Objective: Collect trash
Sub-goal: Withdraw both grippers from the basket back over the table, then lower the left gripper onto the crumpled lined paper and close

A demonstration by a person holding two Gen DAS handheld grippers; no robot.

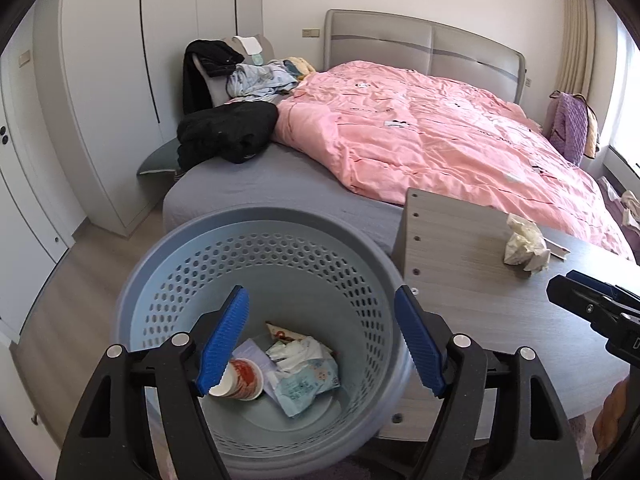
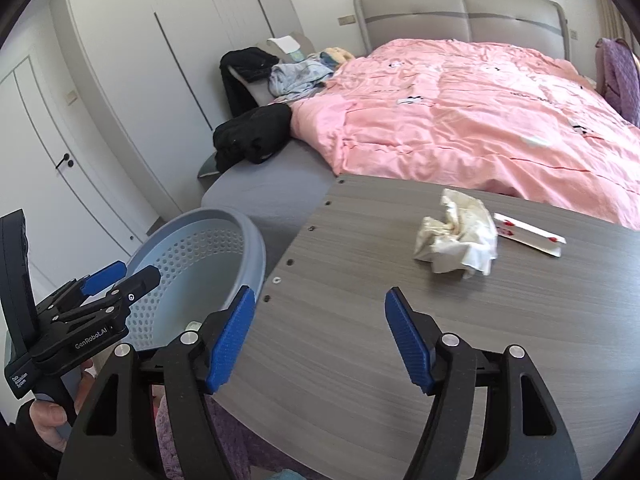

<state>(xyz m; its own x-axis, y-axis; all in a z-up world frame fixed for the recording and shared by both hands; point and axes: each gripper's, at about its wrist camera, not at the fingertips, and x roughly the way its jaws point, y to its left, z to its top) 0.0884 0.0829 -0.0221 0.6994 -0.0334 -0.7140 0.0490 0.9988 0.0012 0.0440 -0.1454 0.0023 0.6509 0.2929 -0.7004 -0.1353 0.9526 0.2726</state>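
Left gripper [image 1: 322, 312] — jaws wide, empty — above the basket [image 1: 168, 248]. Right gripper [image 2: 320, 316] — jaws wide, empty — over the table [image 2: 520, 340], short of the crumpled tissue [image 2: 456, 236].

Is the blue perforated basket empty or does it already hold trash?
Not empty. The basket holds a paper cup, a crumpled wrapper and paper scraps on its bottom, well below the rim.
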